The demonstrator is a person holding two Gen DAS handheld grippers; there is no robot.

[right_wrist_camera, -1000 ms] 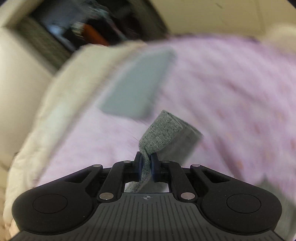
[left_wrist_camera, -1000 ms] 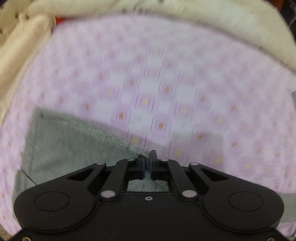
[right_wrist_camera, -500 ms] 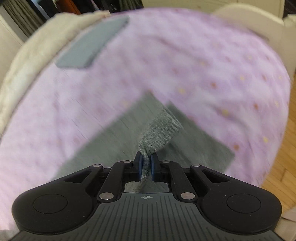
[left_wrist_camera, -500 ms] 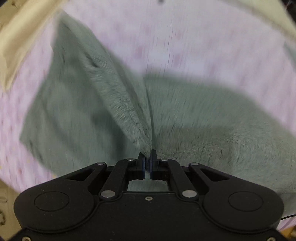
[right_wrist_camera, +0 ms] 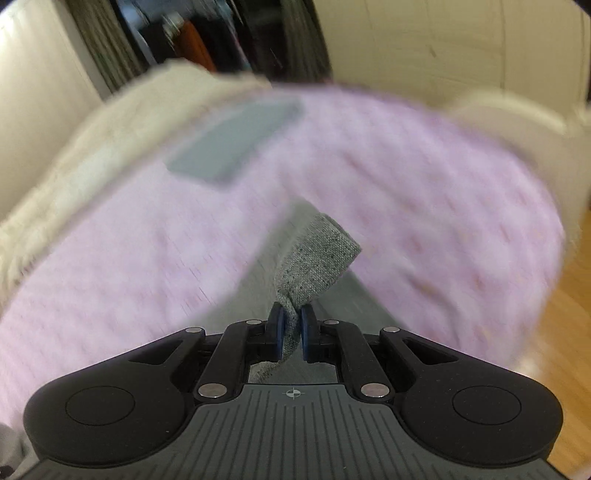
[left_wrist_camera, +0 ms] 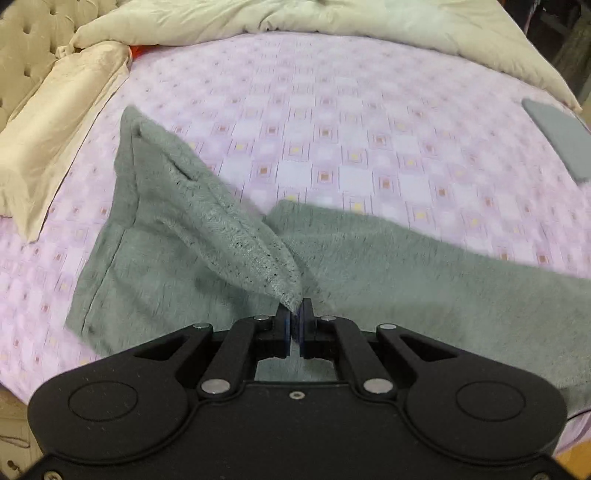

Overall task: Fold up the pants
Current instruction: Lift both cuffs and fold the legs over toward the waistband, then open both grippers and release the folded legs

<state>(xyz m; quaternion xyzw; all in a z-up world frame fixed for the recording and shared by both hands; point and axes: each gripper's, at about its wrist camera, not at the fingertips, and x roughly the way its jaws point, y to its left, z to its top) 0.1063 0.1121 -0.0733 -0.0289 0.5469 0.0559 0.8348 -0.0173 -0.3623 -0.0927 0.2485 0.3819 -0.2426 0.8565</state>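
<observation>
**Mia:** Where were the pants (left_wrist_camera: 388, 266)?

**Ben:** They lay on the bed (left_wrist_camera: 332, 122), on the pink sheet with little squares. They were grey and soft. One part spread to the left and a long part ran off to the right.

**Mia:** What did the left gripper (left_wrist_camera: 294, 318) do?

**Ben:** Its two fingers were pressed together on a corner of the pants. That corner was pulled up off the bed into a pointy tent shape. The rest of the cloth stayed flat under it.

**Mia:** And the right gripper (right_wrist_camera: 291, 322)?

**Ben:** It pinched the pants (right_wrist_camera: 317, 254) too. A small grey flap stuck up from between its fingers and bent over at the top. More grey cloth lay on the sheet below it. That picture was very blurry.

**Mia:** Was there a box or a basket?

**Ben:** I saw none. The bed held everything.

**Mia:** What else was on the bed?

**Ben:** A flat grey pad (left_wrist_camera: 561, 136) lay near the far right edge, well apart from the pants. A cream blanket (left_wrist_camera: 295, 16) was bunched along the far side. A cream pillow (left_wrist_camera: 55, 122) sat at the left, just beside the pants. Something red (left_wrist_camera: 142, 50) peeked out by the pillow, too small to tell what. A wood floor (right_wrist_camera: 554, 332) showed past the bed.
</observation>
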